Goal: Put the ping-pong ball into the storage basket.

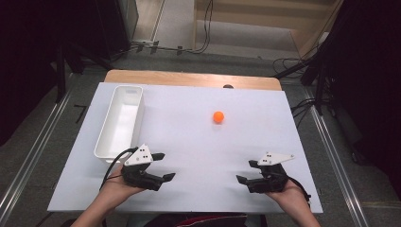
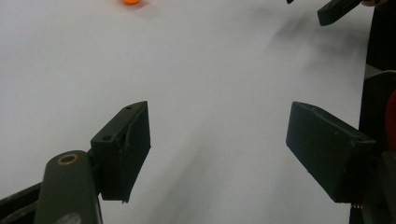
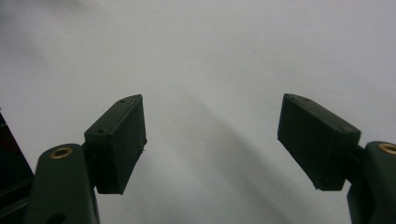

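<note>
High view, from left to right: a white tray (image 1: 120, 120) lay lengthwise along the worktop's (image 1: 189, 137) left edge, with no writing legible on it. Just beside its near end, the left gripper (image 1: 163, 166) sat with jaws apart and nothing between them. An orange ball (image 1: 218, 117) rested mid-worktop, well apart from both. The right gripper (image 1: 248, 171) likewise stood spread and empty.
</note>
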Tool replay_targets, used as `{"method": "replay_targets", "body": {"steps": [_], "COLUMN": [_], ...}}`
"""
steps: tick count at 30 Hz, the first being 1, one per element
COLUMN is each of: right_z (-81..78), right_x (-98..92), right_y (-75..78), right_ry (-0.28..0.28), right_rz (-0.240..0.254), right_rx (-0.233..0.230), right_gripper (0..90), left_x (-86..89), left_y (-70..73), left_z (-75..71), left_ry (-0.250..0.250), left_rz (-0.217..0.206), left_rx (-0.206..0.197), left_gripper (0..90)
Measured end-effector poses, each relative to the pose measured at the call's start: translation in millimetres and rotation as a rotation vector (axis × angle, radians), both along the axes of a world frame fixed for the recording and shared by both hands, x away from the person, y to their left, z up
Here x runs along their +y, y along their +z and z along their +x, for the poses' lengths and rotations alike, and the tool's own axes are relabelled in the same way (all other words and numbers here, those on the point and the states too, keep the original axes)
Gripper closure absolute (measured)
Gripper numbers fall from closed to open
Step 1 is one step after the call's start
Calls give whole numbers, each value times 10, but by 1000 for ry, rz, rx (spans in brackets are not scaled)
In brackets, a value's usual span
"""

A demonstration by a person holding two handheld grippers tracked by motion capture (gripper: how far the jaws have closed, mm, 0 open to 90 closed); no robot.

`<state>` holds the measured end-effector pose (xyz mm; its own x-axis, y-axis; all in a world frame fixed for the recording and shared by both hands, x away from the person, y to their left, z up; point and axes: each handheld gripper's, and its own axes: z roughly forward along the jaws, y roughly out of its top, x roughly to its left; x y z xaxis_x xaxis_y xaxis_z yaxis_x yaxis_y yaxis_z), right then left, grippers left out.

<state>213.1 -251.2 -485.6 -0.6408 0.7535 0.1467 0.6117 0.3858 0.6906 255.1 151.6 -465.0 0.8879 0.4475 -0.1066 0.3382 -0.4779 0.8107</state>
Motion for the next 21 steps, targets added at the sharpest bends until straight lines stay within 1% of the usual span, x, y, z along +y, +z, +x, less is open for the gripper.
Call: {"method": "replay_targets", "body": {"steps": [2, 4, 6, 7, 10, 12, 14, 16, 17, 19, 21], "right_z": [0, -1, -1, -1, 2, 2, 2, 2, 3, 2, 2], "right_x": [-1, -3, -4, -3, -5, -5, -8, -9, -12, -13, -14], "right_y": [-1, -1, -1, -2, -3, -2, -3, -3, -2, -2, -1], "right_ry": [0, -2, -2, -3, -2, -6, -3, -5, -7, -8, -8], "right_rz": [0, 0, 1, 1, 0, 2, 1, 0, -1, -1, -2], "right_rx": [0, 3, 3, 2, -3, -2, -4, -4, -7, -6, -6], "right_gripper": [220, 220, 220, 220, 220, 220, 220, 220, 220, 220, 220], "left_x": [-13, -22, -20, -19, -40, -46, -77, -87, -105, -115, -134], "left_y": [-4, 4, 8, 16, 29, 34, 43, 49, 54, 55, 56], "left_z": [10, 40, 53, 80, 112, 124, 151, 160, 174, 178, 194], "left_ry": [-5, 8, 13, 11, 16, 13, 11, 11, 2, 5, 4], "left_rz": [1, 12, 15, 8, 8, 9, -10, -5, -5, -8, -11], "left_rx": [1, 30, 31, 41, 49, 44, 58, 65, 62, 58, 66], "left_gripper": [213, 214, 214, 214, 214, 213, 214, 214, 214, 212, 209]}}
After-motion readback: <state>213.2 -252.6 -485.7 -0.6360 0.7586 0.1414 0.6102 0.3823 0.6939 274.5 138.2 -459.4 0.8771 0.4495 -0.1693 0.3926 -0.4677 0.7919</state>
